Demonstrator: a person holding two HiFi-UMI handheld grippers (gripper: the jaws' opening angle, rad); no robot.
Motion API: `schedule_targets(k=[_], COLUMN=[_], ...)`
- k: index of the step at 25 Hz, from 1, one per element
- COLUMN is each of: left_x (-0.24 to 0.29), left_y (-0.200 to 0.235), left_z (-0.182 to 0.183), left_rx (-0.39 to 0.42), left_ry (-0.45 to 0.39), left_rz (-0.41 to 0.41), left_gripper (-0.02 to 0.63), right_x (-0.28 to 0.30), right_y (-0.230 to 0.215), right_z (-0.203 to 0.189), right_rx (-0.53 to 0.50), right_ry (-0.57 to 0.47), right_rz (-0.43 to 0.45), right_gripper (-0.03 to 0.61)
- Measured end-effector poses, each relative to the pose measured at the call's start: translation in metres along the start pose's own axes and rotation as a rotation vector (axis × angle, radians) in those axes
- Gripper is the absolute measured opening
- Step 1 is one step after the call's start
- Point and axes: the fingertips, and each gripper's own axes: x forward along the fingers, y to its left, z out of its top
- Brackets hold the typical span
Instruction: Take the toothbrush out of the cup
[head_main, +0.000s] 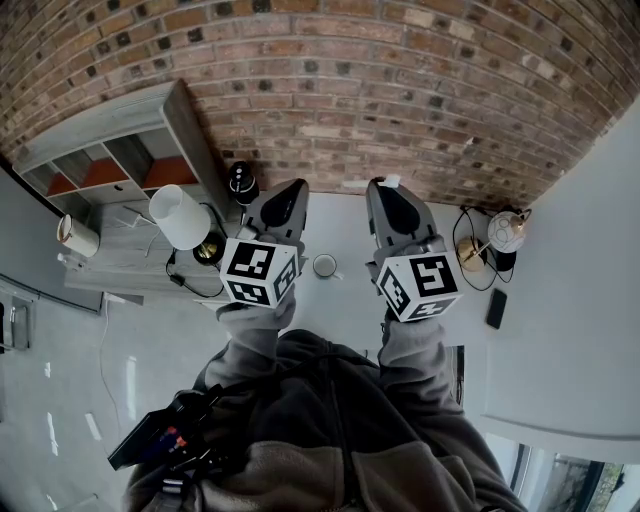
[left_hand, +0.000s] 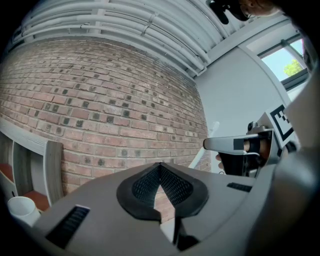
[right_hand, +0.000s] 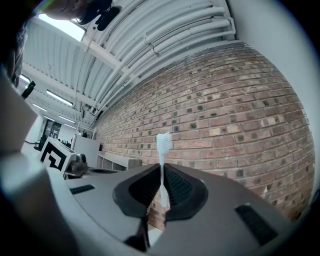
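With your right gripper (right_hand: 161, 185) clamped on the toothbrush (right_hand: 163, 145), which stands bristles-up between its jaws and well clear of the cup, grip firmly and lower it gently toward the white table (head_main: 335, 222). Your left gripper (left_hand: 160, 189) is clenched on nothing. The cup (head_main: 325, 265) stands on the table between the two grippers and looks empty.

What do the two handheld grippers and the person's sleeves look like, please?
Both the left gripper and right gripper have smooth grey shells tapering to a rounded nose, with black mesh-textured pads lining the jaws. Each carries a white cube printed with black square markers. The person's sleeves are soft grey fleece, reaching right up to the grippers.
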Motion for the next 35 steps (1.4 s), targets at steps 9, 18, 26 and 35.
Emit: schedule_targets(k=[9,18,26,35], left_x=[0.000,-0.002,-0.003,-0.001], left_y=[-0.002,-0.004,-0.010,-0.017], left_z=[0.000,-0.001,-0.001,-0.006], left_rx=[-0.007,-0.011,-0.013,-0.022], left_ry=[0.002,-0.001,0.000,0.012], left_rz=[-0.005,-0.010,-0.021,-0.041], left_gripper=[0.003,0.003,0.003,0.004], right_x=[-0.002,-0.004,-0.010,-0.015], right_y=[0.001,0.005,0.005,0.002], right_z=[-0.001,-0.001,-0.001,-0.005], right_rx=[0.006,-0.009,-0.012,-0.008], right_ry=[0.002,0.002,0.007,0.018], right_rz=[0.001,0.002,-0.006,-0.017], right_gripper=[0.021,0.021,0.021,0.021])
